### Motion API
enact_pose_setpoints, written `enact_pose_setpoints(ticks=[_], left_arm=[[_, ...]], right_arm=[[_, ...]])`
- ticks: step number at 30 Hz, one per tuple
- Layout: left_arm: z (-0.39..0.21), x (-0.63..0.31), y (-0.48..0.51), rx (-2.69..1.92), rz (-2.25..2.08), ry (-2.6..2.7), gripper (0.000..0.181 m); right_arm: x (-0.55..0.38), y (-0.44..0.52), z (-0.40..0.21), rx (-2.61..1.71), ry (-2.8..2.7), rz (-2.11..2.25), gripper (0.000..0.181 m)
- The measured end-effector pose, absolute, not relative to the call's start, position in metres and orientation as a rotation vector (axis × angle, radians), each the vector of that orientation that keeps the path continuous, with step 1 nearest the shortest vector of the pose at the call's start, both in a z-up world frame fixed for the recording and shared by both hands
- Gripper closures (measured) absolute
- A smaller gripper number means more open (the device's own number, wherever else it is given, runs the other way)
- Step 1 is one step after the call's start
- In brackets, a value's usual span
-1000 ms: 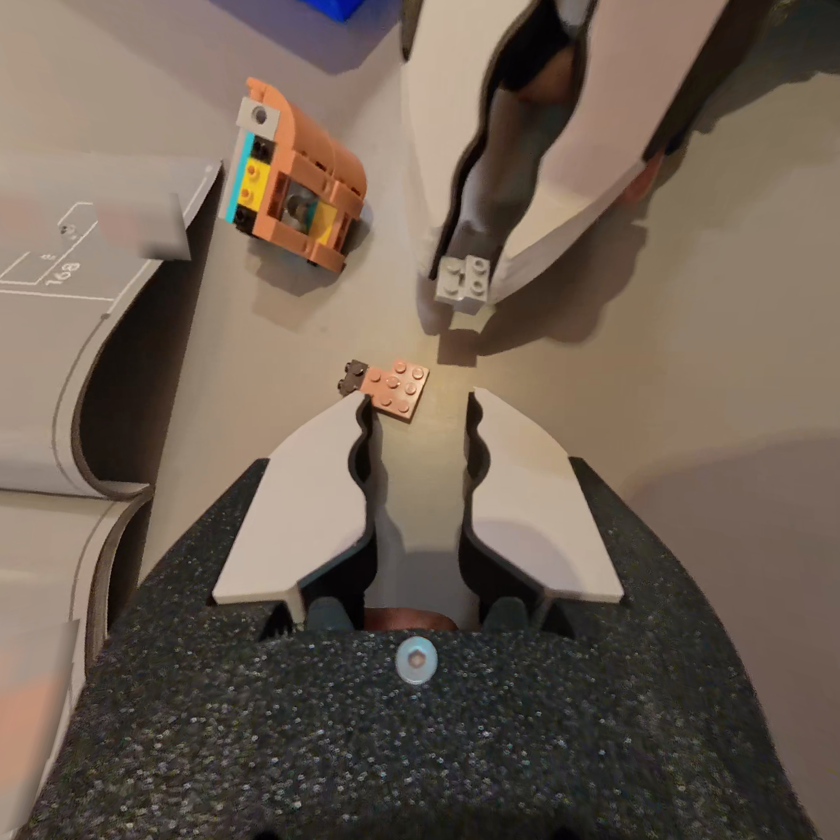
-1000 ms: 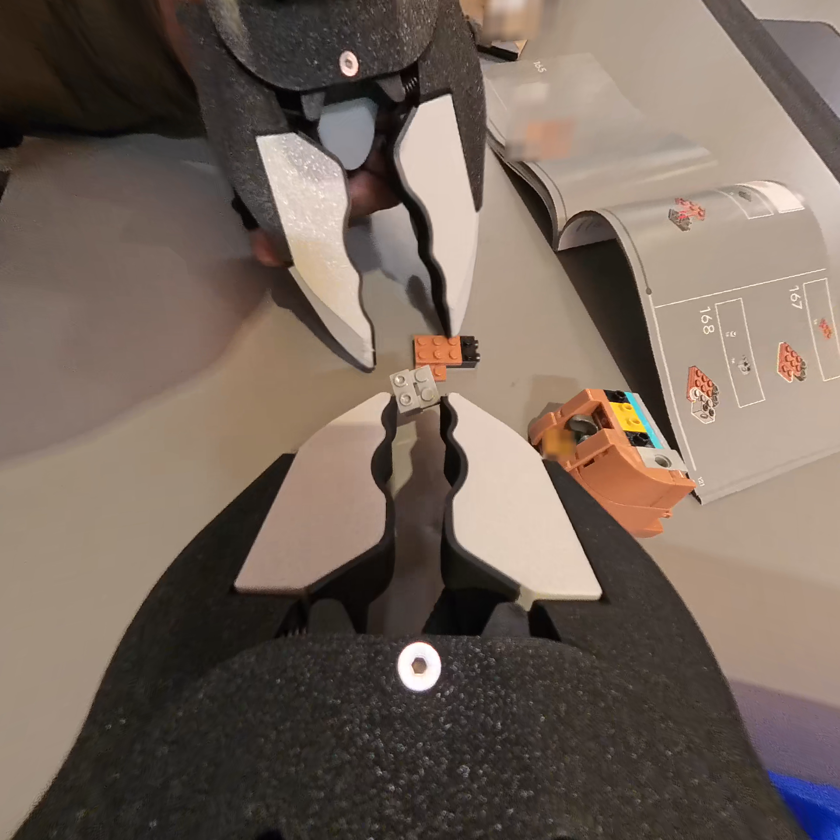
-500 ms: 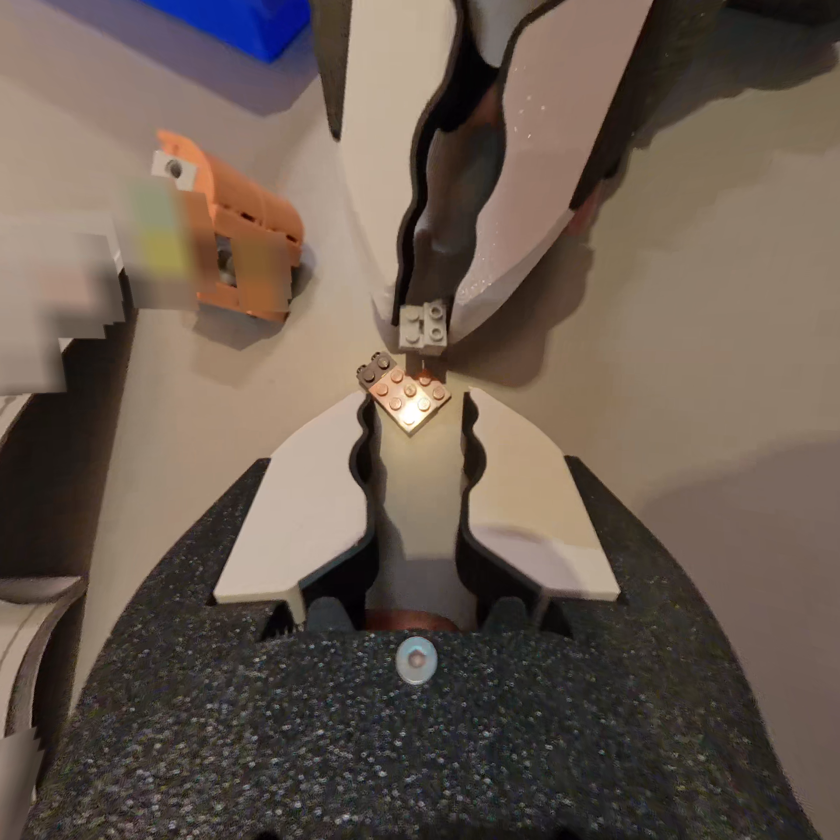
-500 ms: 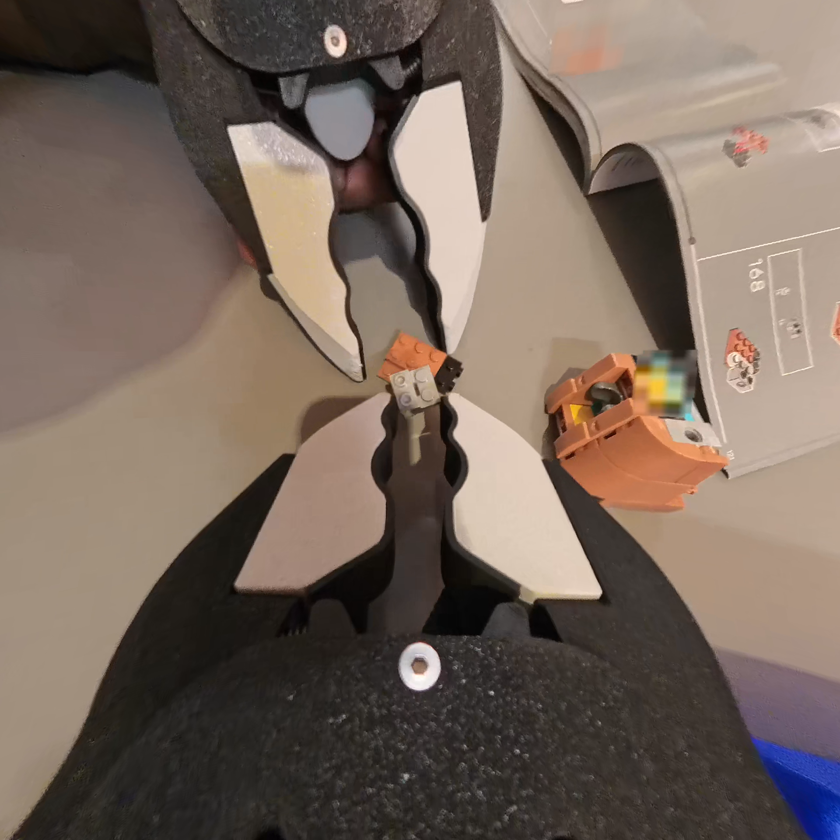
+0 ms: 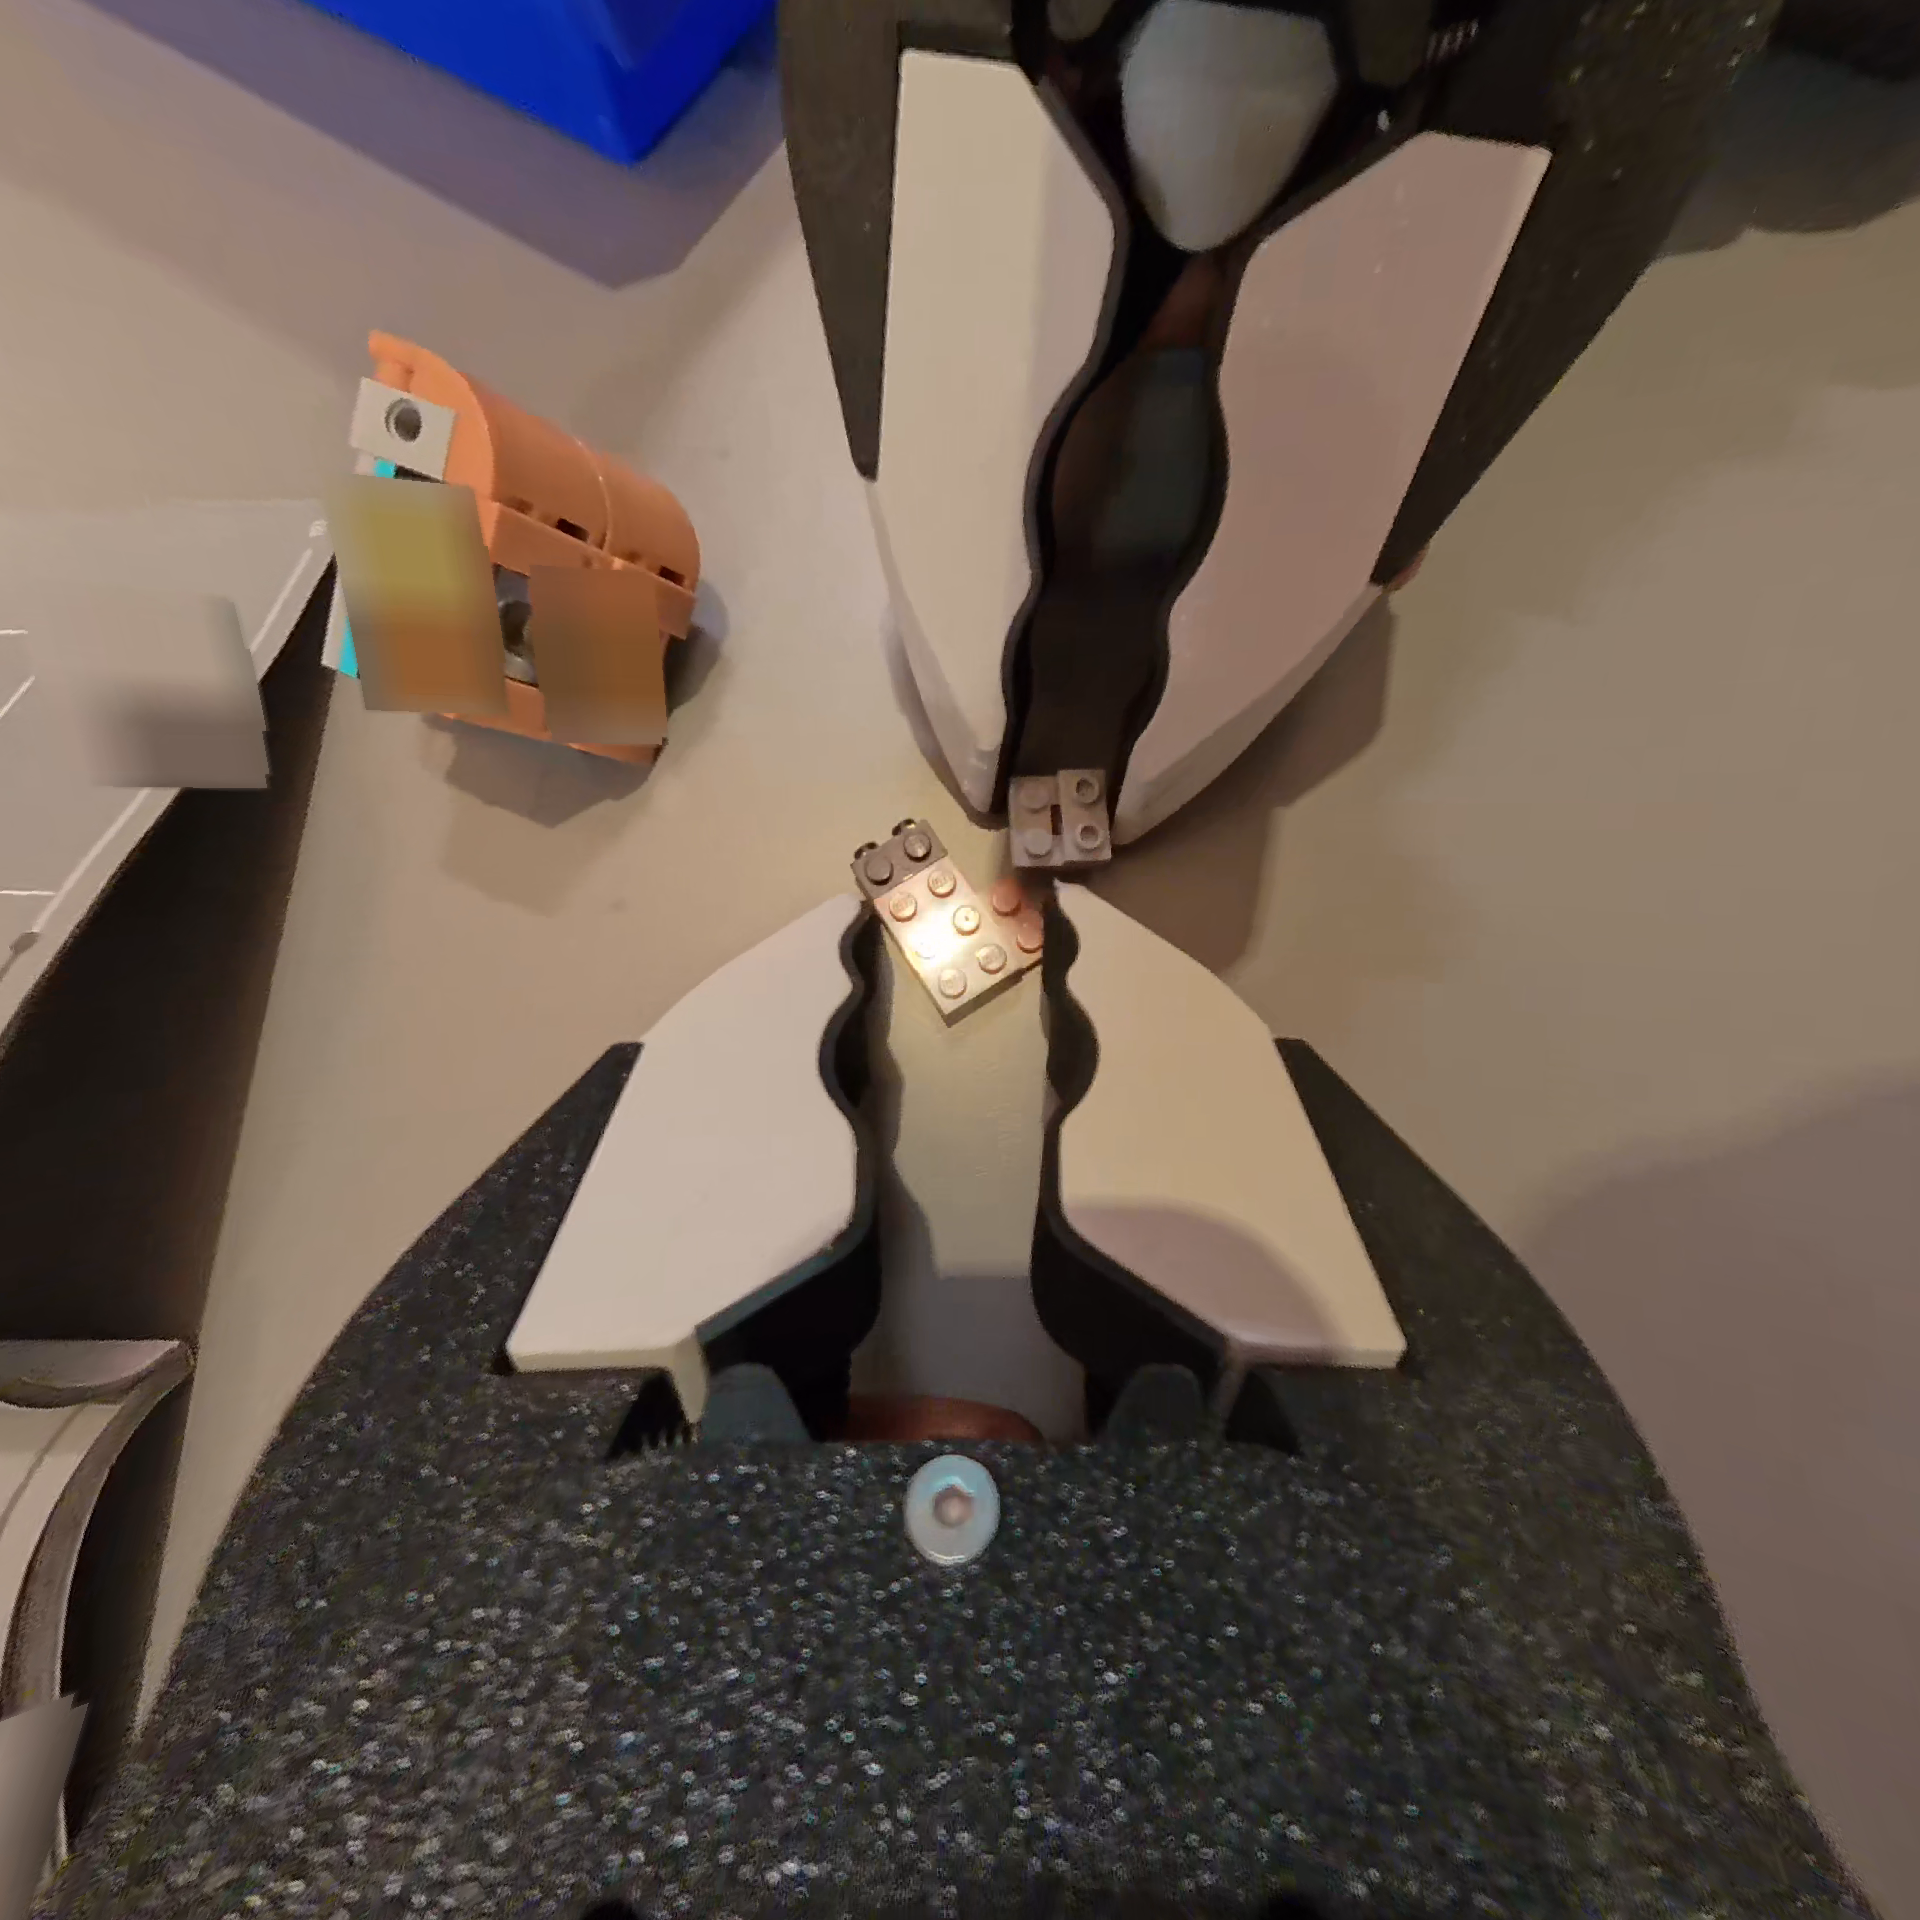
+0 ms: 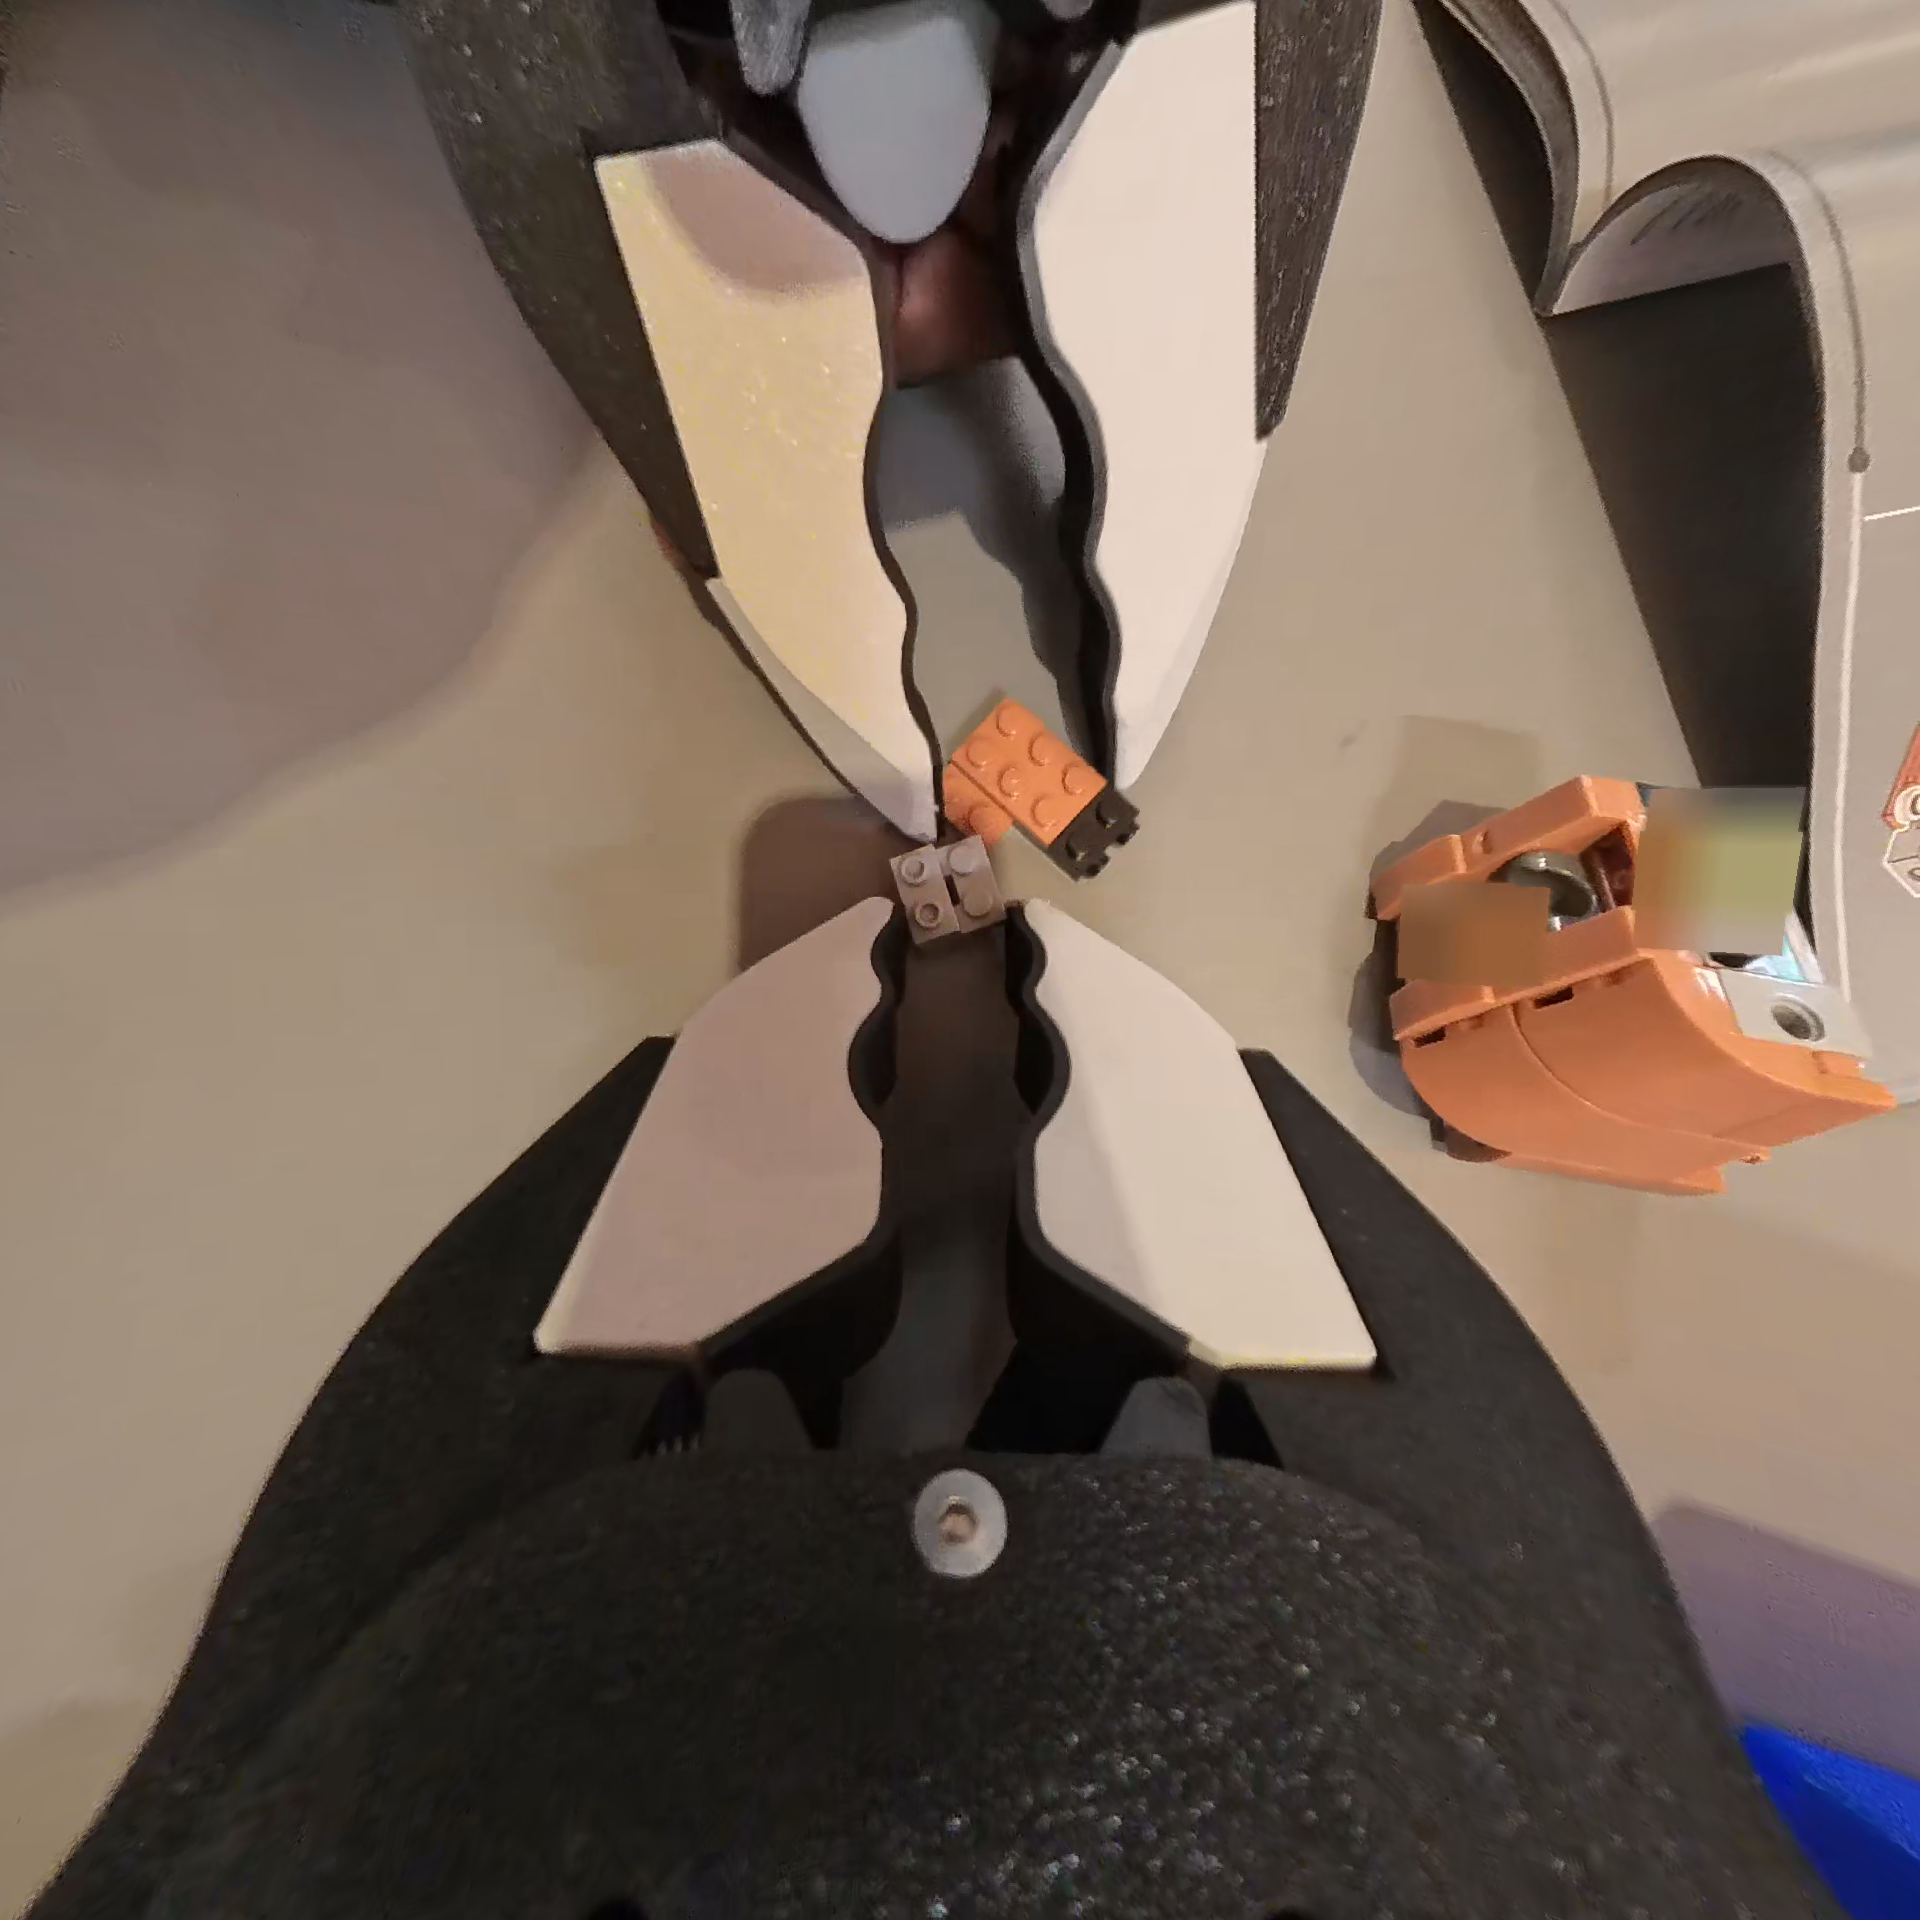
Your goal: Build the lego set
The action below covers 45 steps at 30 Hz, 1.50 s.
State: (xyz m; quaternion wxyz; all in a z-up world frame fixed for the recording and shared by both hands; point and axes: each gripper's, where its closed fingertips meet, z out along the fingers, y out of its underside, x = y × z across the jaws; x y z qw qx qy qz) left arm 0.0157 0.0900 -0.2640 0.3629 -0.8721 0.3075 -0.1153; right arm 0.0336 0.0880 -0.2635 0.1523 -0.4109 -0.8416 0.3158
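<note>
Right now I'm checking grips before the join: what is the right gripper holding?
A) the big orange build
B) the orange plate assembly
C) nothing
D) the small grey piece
D: the right gripper is shut on the small grey piece at its fingertips.

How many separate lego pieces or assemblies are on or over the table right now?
3. A small grey piece pinched in the right gripper; an orange plate assembly between the left gripper's tips; a larger orange build beside the booklet. Others may be hidden.
</note>
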Motion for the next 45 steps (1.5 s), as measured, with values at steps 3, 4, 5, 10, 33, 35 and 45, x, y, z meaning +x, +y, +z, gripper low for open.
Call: enact_pose_setpoints(ticks=[3,4,5,10,33,35,45], left_arm=[[-0.264,0.018,0.088,-2.23,-0.315,0.829,0.151],[-0.264,0.019,0.088,-2.226,-0.32,0.836,0.152],[-0.263,0.019,0.088,-2.22,-0.326,0.845,0.152],[-0.263,0.019,0.087,-2.205,-0.34,0.855,0.154],[-0.242,0.01,0.089,-2.156,-0.579,0.621,0.155],[-0.241,0.008,0.089,-2.159,-0.602,0.588,0.155],[-0.246,0.006,0.086,-2.224,-0.64,0.538,0.159]], right_arm=[[0.034,0.088,-0.264,-1.173,-2.415,0.899,0.163],[0.033,0.088,-0.264,-1.171,-2.414,0.898,0.163],[0.033,0.088,-0.263,-1.166,-2.411,0.899,0.163],[0.031,0.086,-0.26,-1.142,-2.393,0.907,0.163],[0.02,0.087,-0.245,-0.929,-2.276,0.829,0.163],[0.019,0.087,-0.243,-0.922,-2.261,0.827,0.163],[0.02,0.087,-0.251,-0.922,-2.285,0.783,0.163]])
